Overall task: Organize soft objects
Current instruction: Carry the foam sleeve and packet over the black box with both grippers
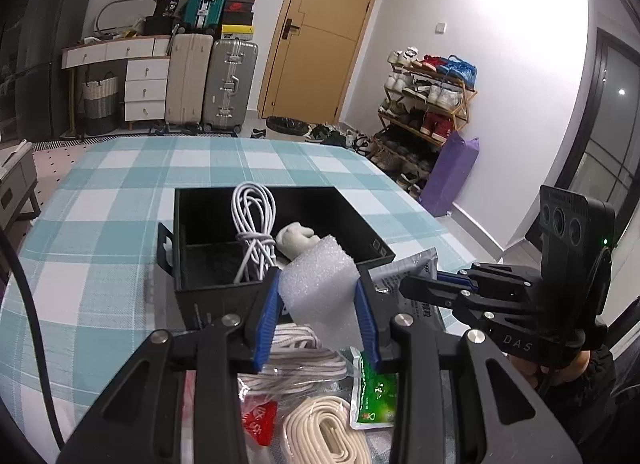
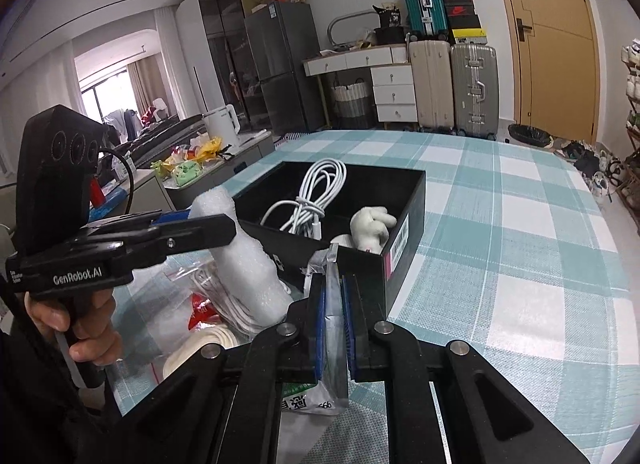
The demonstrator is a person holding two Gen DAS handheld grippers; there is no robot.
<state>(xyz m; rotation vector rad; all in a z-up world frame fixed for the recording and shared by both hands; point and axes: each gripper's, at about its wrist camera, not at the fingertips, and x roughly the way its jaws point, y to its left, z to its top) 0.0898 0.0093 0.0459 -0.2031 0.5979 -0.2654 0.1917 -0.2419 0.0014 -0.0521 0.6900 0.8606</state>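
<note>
Left wrist: my left gripper (image 1: 318,296) pinches foam sheet (image 1: 316,288) above black box (image 1: 212,296), ready to drop in. Right gripper (image 2: 332,304) clamps plastic packet (image 2: 332,328), queued next.

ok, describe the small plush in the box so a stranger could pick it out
On the teal-and-white checked tablecloth stands an open black box. Inside, right of the coiled white cable, lies a small cream plush toy. It's the only lumpy, fuzzy item there; the cable is thin and glossy.
</note>
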